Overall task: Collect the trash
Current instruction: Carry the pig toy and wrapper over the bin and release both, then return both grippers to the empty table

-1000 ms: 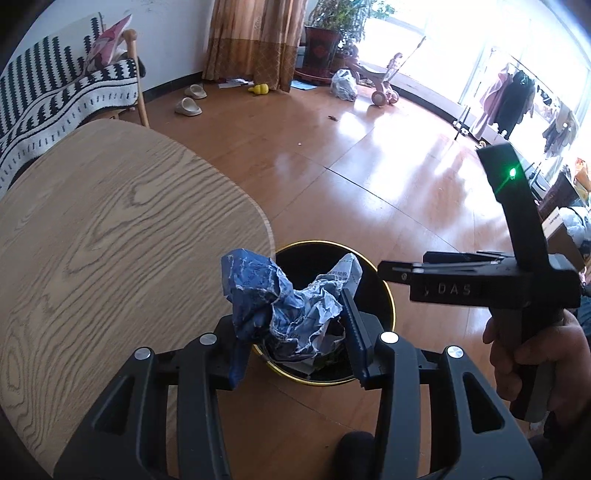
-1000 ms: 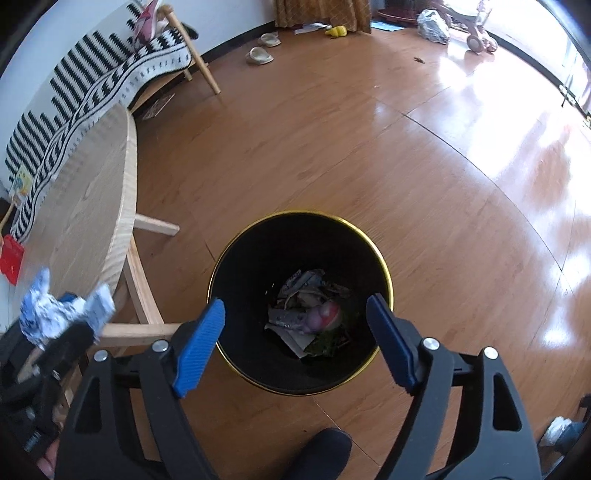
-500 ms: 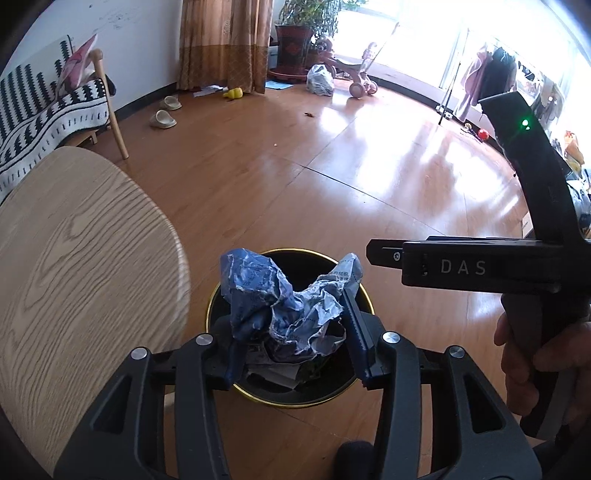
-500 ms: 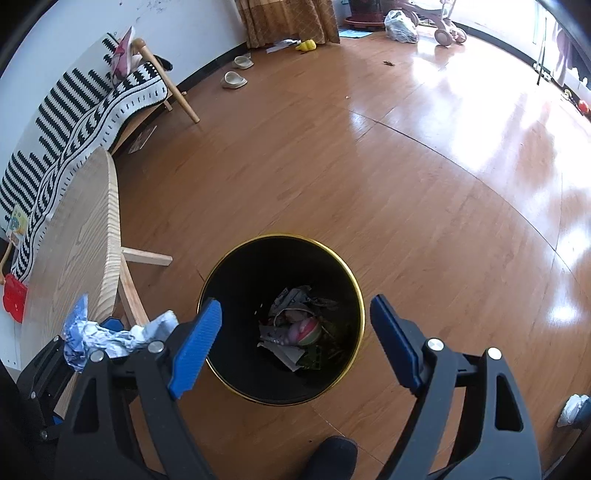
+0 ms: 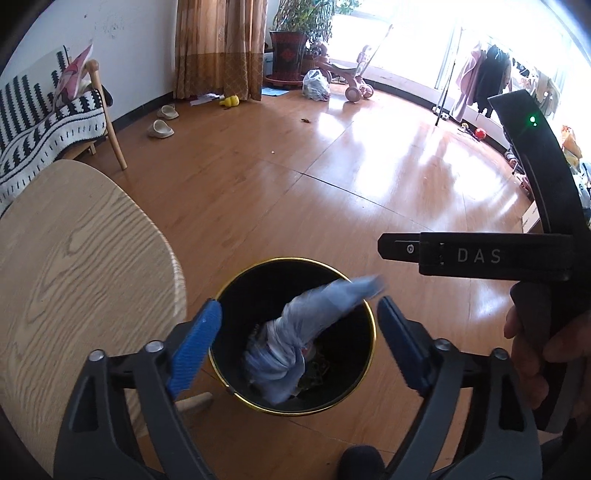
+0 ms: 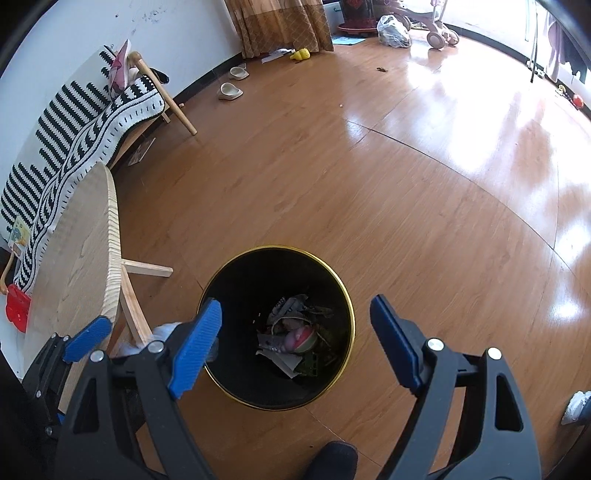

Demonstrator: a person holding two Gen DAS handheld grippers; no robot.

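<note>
left gripper [image 5: 297, 341] opening, crumpled paper [image 5: 295, 341] loose between the fingers, dropping into bin [image 5: 365, 310]. right gripper [image 6: 295, 336] spread, empty. one wad [image 6: 576, 406] left on floor.

One black bin [image 5: 295, 334] with a gold rim is seen, and one crumpled paper wad [image 5: 295, 343], blurred, is counted over its mouth. Two grippers [image 5: 295, 347] [image 6: 295, 347] are counted, four blue pads in all. One wooden table [image 5: 74, 280], two slippers [image 6: 231, 90], one yellow toy [image 6: 300, 54], one white bag [image 6: 393, 26].
</note>
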